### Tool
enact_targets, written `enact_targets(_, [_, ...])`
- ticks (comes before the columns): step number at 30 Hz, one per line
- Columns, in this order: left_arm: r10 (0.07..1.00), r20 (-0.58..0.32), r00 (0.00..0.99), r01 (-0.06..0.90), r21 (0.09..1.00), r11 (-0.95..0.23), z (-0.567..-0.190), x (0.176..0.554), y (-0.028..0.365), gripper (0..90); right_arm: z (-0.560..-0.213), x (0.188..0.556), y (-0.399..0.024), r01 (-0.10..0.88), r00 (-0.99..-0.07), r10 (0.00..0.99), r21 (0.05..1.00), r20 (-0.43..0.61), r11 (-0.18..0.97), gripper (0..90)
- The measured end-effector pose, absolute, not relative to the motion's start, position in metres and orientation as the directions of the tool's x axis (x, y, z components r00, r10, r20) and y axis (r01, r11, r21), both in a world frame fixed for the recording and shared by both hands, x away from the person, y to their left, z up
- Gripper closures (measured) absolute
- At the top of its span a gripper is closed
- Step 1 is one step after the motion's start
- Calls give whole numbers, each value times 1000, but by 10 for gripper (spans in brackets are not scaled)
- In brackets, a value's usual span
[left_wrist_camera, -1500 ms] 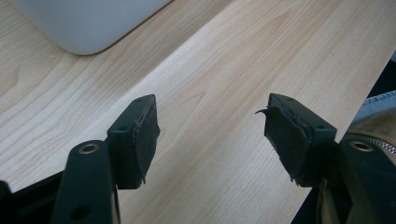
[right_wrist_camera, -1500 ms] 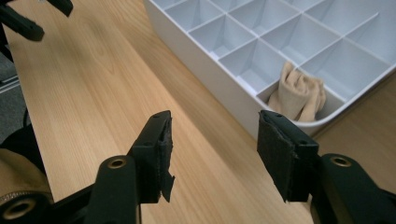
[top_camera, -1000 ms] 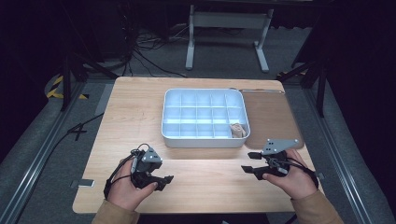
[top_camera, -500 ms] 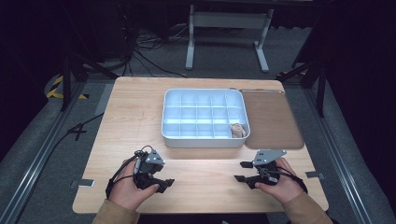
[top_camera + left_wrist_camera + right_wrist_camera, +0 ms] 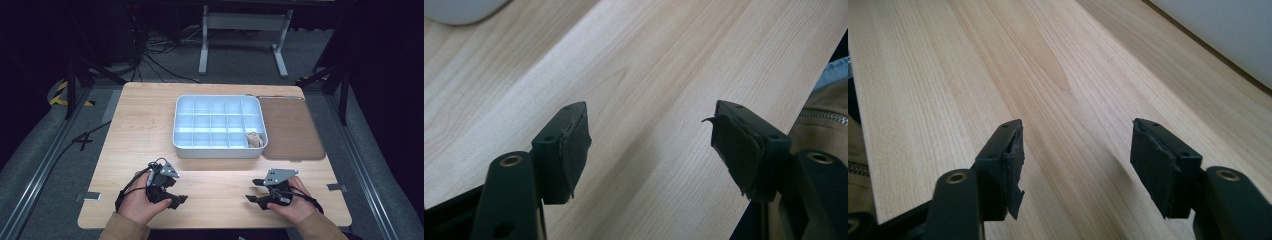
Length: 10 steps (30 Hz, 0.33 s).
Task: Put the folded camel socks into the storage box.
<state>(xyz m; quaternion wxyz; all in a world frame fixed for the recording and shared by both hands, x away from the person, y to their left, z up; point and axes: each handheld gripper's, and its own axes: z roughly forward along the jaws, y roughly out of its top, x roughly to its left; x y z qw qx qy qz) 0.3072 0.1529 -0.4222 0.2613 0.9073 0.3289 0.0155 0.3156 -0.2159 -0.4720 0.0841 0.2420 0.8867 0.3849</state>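
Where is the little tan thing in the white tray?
In the high view, the tan thing sits in the tray's near right corner compartment, next to the brown mat.

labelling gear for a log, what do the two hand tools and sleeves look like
Both tongs, left and right, are black with two blocky jaws lined with frayed dark pads, brass-coloured rivets, and a grey three-cornered plate on top. Black cables trail from them. The sleeves are tan.
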Motion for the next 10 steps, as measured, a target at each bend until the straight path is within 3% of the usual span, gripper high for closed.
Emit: enact_targets(10, [580, -132, 804, 568, 459, -683, -428, 311, 149, 286, -482, 309, -217, 353, -862, 507, 732, 13, 582, 324])
